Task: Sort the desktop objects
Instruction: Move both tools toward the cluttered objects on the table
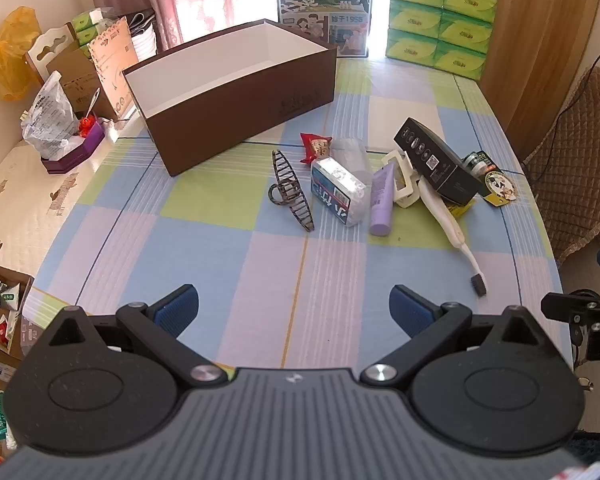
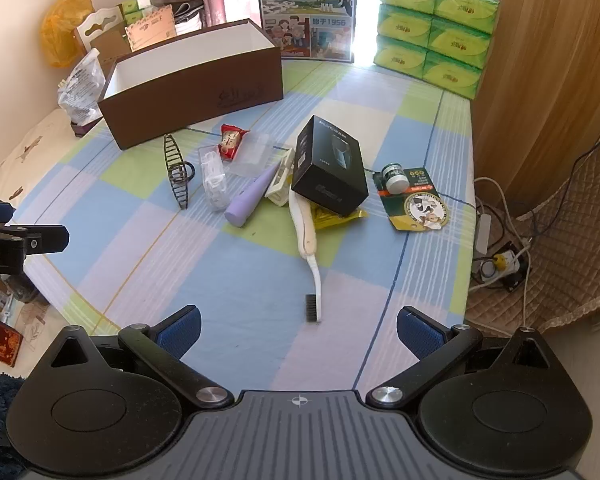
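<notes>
Nearest: left gripper and right gripper, both spread wide with nothing between the blue pads, both hovering above bare checked tablecloth at the near edge

Just beyond the right gripper: white brush, bristles toward the near edge, handle running back under the black carton

Further in, one loose huddle, none of it sorted yet: lilac tube lying flat beside a cream hair clip; clear packet of white pieces; dark openwork hair claw standing on edge at the left of the huddle; red snack packet; clear plastic tray, hard to read through the glare, possibly empty; yellow wrapper pinned under the carton; to the right and a little apart, green carded item with a small jar

Behind the huddle: brown storage box, open-topped, white walls bare as far as visible, floor hidden by the near wall

Judged from this: task at its very start, nothing grasped, nothing visibly stowed, every loose item left to move

Farthest, along the back edge: milk carton case and stacked green tissue packs
</notes>
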Available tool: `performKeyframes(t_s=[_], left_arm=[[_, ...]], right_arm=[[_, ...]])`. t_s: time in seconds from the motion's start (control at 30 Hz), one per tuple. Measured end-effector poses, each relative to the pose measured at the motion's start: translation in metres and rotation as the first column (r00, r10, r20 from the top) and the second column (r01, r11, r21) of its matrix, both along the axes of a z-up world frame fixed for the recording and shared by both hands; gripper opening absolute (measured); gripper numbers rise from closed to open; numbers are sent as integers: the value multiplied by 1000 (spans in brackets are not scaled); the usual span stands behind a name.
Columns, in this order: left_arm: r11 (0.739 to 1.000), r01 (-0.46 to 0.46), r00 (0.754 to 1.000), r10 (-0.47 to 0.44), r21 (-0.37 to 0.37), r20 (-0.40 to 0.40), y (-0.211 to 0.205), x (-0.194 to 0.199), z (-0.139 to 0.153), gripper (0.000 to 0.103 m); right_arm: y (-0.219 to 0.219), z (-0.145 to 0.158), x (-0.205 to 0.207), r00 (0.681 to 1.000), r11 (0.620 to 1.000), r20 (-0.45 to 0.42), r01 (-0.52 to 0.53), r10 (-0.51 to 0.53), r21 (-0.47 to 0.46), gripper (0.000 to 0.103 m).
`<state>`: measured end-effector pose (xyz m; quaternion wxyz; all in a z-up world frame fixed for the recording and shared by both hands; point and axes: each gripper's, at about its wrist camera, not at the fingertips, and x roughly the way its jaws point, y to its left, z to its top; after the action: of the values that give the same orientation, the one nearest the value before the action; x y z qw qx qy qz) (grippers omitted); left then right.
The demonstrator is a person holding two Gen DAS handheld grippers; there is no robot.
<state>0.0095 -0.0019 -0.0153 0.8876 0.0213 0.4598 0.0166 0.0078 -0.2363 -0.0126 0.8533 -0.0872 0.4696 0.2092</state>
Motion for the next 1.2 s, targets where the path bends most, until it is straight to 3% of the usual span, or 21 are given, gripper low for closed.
performKeyframes(t_s=[1.2], left_arm=[[1000,-10,1000,10,-7,-2,-9,0,-1,100]], right_arm=[[-5,-5,7,1000,999,-1,-28,28,43,101]])
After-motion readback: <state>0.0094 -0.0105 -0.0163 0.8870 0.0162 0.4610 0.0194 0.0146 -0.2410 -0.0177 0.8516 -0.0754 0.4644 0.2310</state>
